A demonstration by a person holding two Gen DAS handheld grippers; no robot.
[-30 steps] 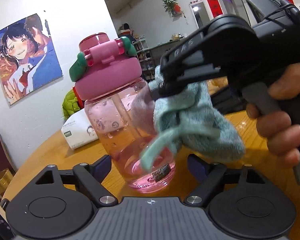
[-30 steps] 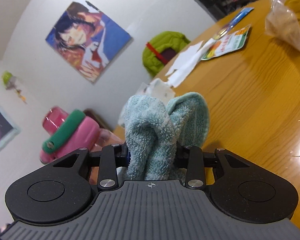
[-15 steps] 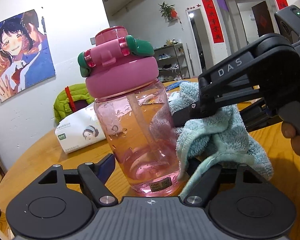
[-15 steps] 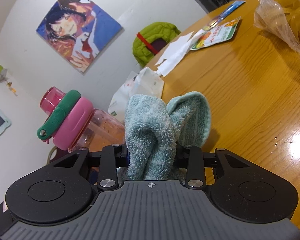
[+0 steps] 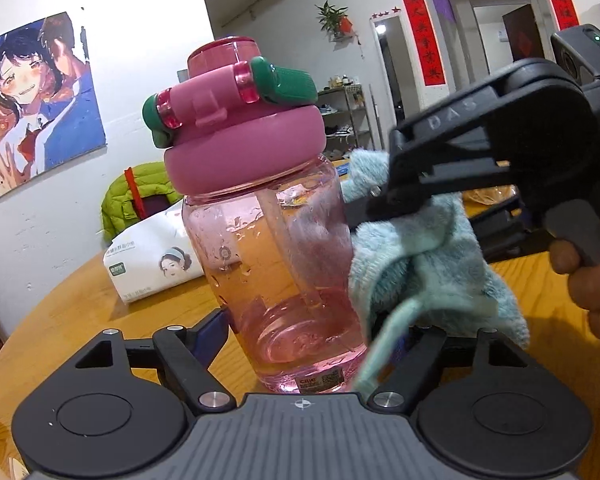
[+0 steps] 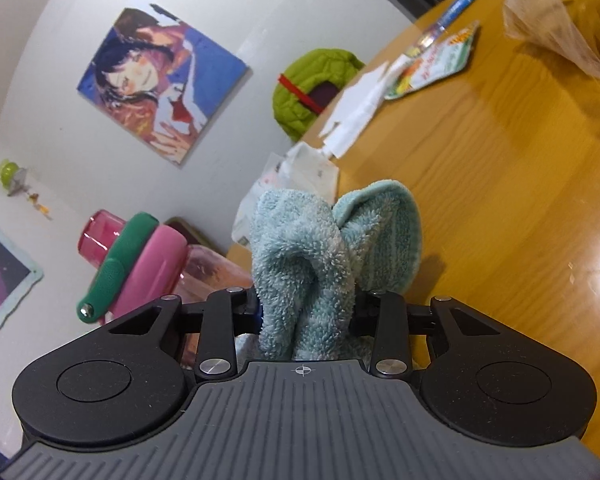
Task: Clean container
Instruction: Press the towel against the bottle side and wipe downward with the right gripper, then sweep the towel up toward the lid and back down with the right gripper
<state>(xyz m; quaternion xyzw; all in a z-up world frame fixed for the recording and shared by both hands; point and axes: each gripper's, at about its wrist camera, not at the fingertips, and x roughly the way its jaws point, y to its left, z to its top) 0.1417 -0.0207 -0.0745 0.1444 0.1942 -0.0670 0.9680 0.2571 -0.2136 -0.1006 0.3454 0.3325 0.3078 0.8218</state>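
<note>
We are steadying the upright bottle [image 5: 272,264] between our left tongs [image 5: 300,340], while our right tongs [image 6: 306,312], pinching the cloth [image 6: 332,256], are pressing its right side

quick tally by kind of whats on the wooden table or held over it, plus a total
Bottles: 1, the pink bottle
Cloths: 1, the teal cloth
Tissue packs: 1, white
Snack packets: 2, a printed packet and a blue packet
Clear bags: 1
Paper sheets: 1, white
Total: 7
</note>
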